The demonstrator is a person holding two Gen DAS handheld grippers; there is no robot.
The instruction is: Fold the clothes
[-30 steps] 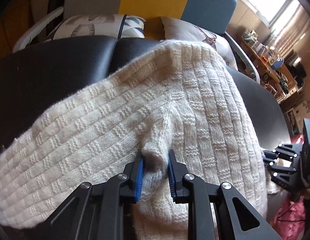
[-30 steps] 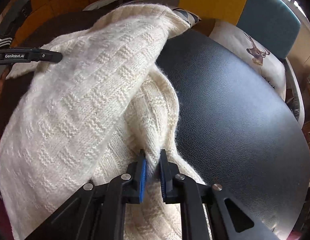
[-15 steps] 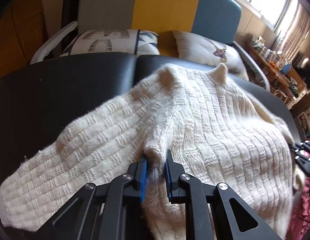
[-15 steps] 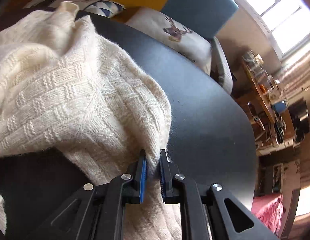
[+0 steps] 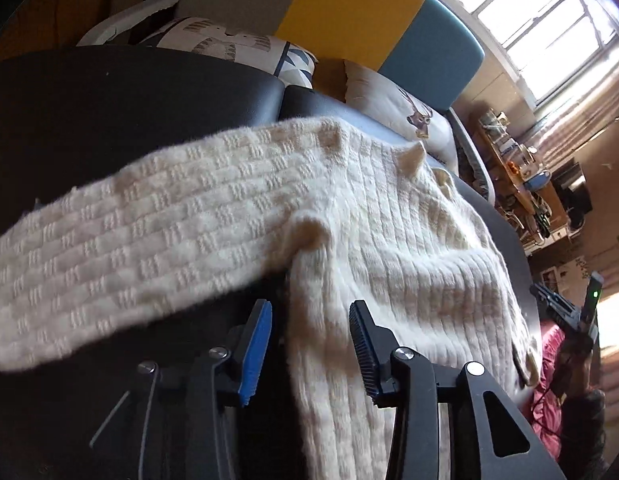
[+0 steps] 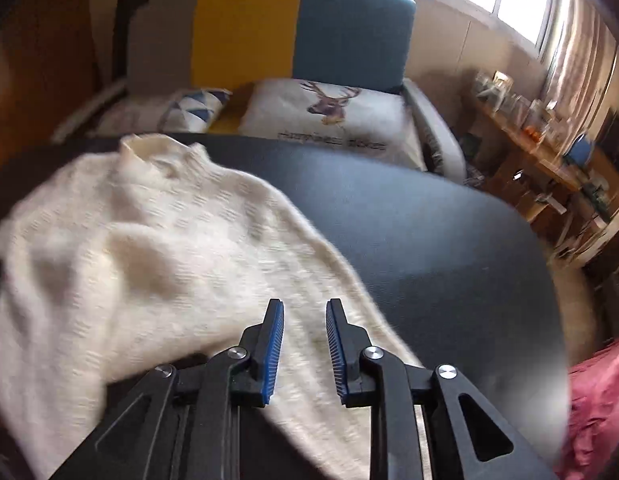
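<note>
cream knit sweater (image 5: 237,220) spread rumpled on black table (image 6: 429,232), one sleeve stretched sideways, collar at far edge

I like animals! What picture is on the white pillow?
A brown deer head on the pillow, clearest from the right wrist.

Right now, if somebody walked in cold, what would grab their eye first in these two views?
Most likely the cream knitted sweater, sprawled over the left part of the black padded table. Next, the left gripper and right gripper right over its near edge; their jaws have just been opening, with knit lying loose in the gaps. Behind the table stands a yellow and teal chair holding a deer-print cushion.
</note>
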